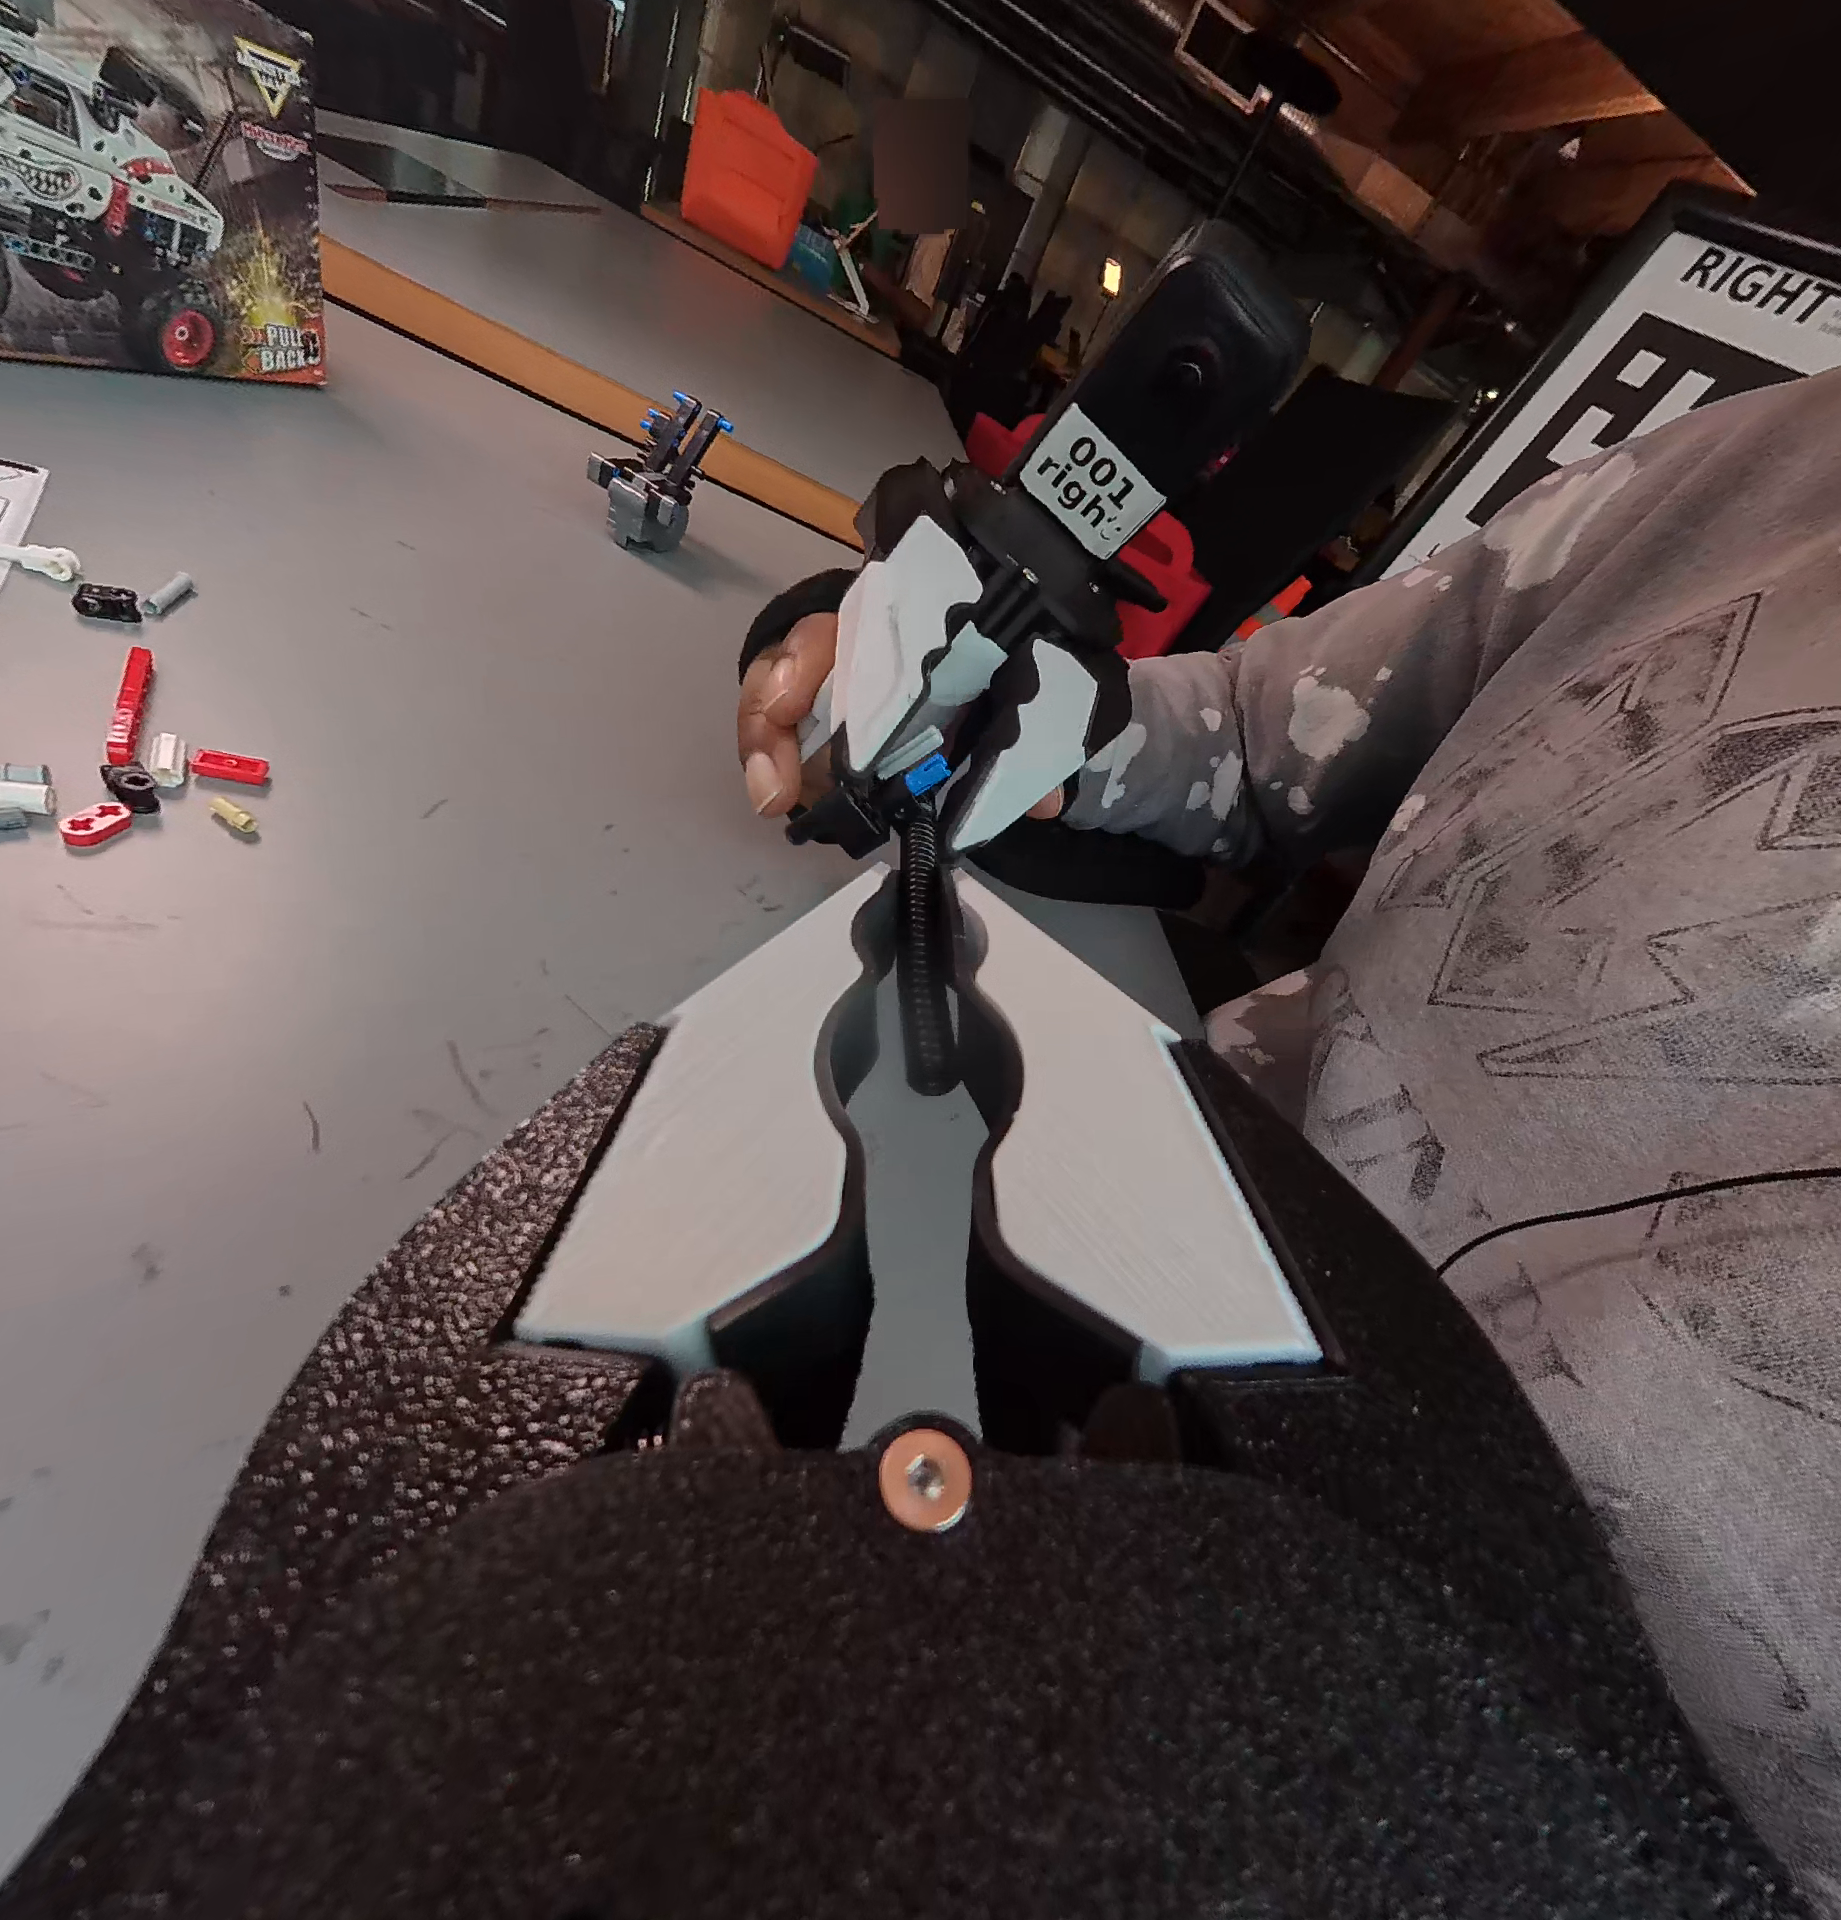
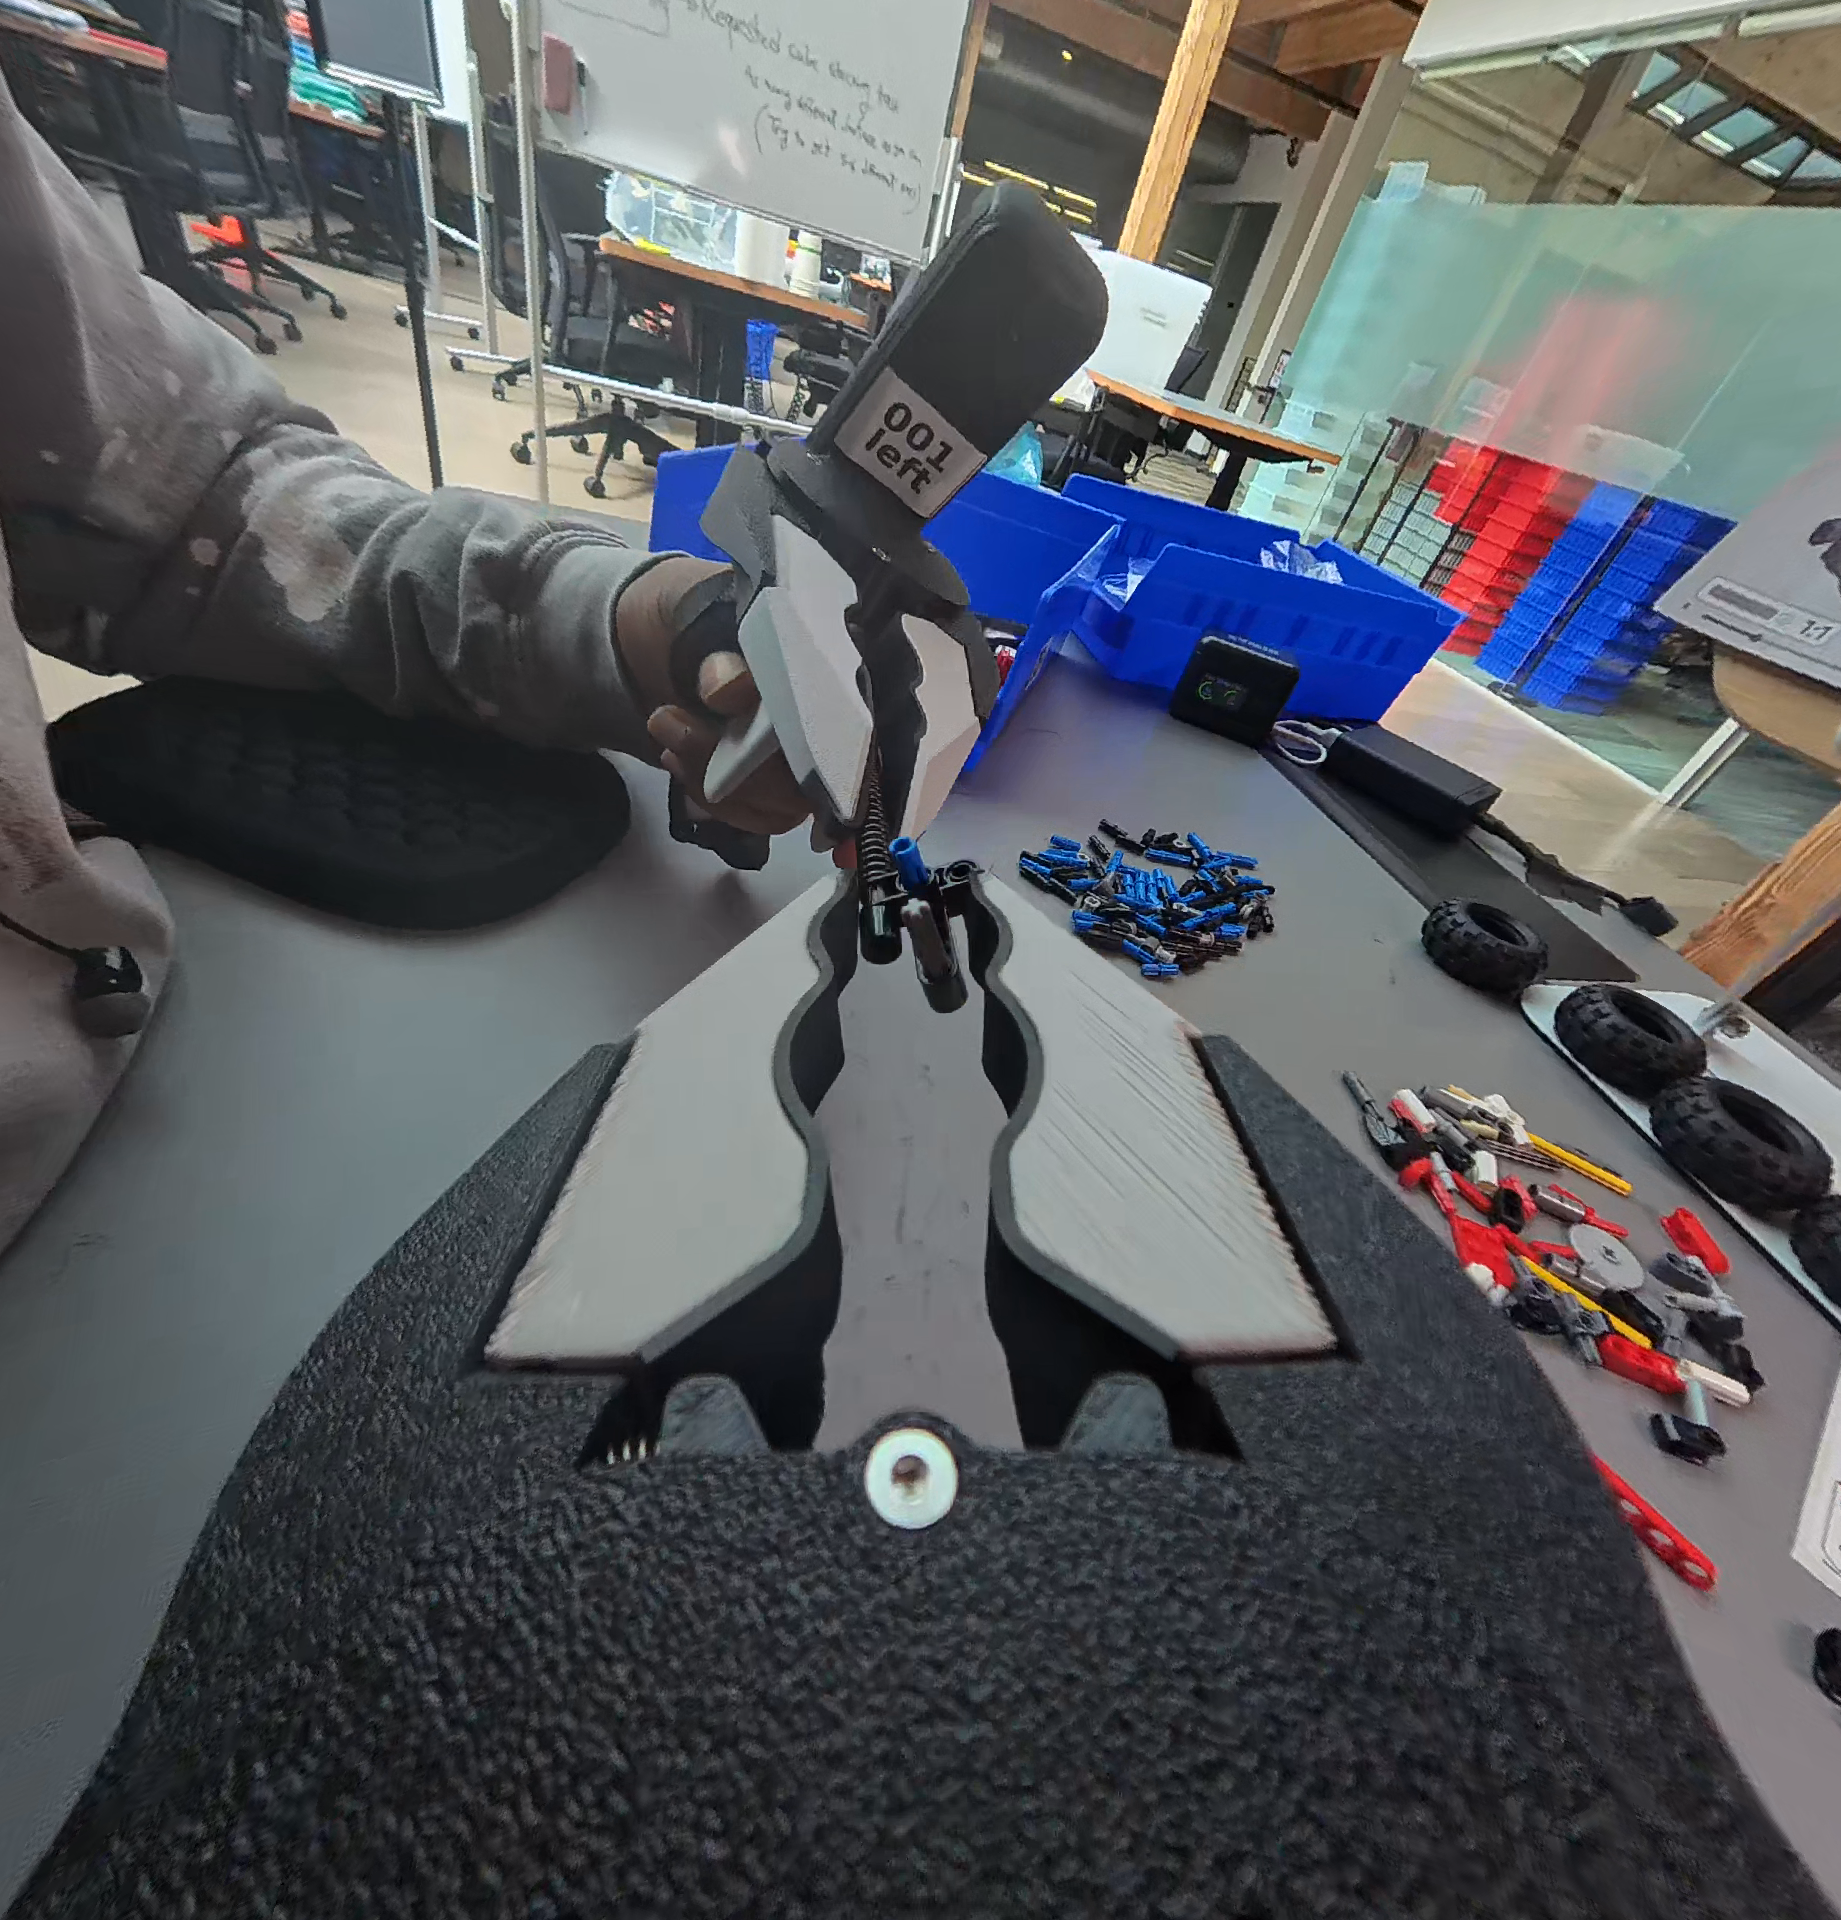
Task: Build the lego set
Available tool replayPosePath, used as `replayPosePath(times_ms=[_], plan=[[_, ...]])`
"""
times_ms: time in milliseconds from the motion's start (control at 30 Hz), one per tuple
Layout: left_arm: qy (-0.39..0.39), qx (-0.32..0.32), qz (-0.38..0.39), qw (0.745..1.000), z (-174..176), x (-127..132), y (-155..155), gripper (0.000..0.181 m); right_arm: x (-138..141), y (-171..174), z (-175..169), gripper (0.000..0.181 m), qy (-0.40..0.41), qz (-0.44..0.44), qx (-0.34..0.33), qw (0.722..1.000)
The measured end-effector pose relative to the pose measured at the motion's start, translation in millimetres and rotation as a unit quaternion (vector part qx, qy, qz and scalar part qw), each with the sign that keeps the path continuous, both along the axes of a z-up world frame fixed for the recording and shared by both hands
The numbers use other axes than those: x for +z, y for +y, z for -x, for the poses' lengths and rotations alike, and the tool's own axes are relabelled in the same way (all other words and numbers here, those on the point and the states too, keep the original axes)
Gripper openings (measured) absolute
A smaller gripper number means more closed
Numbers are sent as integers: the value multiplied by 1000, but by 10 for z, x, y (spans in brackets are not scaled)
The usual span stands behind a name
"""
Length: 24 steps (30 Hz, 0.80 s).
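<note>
Grippers meet tip to tip above a grey table [image 1: 376, 1039], sharing one small assembly. In the left wrist view, the left gripper [image 1: 921, 904] has its fingers closed on a black coiled spring [image 1: 924, 956], which runs up toward twelve o'clock into the right gripper [image 1: 900, 800]. That one is clamped on a black connector piece [image 1: 843, 821] with a blue pin [image 1: 926, 774] at the spring's top end.

This view alone shows, at ten o'clock, loose red, black and grey bricks [image 1: 131, 748], a small grey partial build [image 1: 651, 488] farther back, and the set's box [image 1: 137, 187] at eleven o'clock.

The right wrist view alone shows the right gripper [image 2: 911, 914] from behind, pinching the connector piece [image 2: 921, 925], with the left gripper [image 2: 874, 810] just above it. At one o'clock lies a pile of blue and black pins [image 2: 1150, 899]; at three o'clock, black tyres [image 2: 1633, 1039] and mixed parts [image 2: 1539, 1236].
</note>
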State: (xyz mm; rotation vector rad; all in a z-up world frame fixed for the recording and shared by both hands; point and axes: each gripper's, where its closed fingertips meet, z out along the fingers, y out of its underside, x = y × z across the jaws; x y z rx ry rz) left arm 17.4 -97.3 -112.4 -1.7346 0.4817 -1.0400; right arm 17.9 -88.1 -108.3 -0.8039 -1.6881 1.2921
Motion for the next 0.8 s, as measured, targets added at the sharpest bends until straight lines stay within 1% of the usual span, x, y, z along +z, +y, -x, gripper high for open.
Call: replayPosePath(times_ms=[100,267,467,800], plan=[[5,3,-2,1000,12,-34,18,6,-64,18,7,17,-8,-31,-6,999],[11,4,-6,1000,0,-46,23,6,-66,19,-12,16,-2,-39,-6,999],[29,29,-11,999,75,-69,56,9,-86,81,-6,16,4,-67,-24,997],[59,54,-20,997,120,-111,92,13,-25,127,-16,16,16,-63,-36,997]])
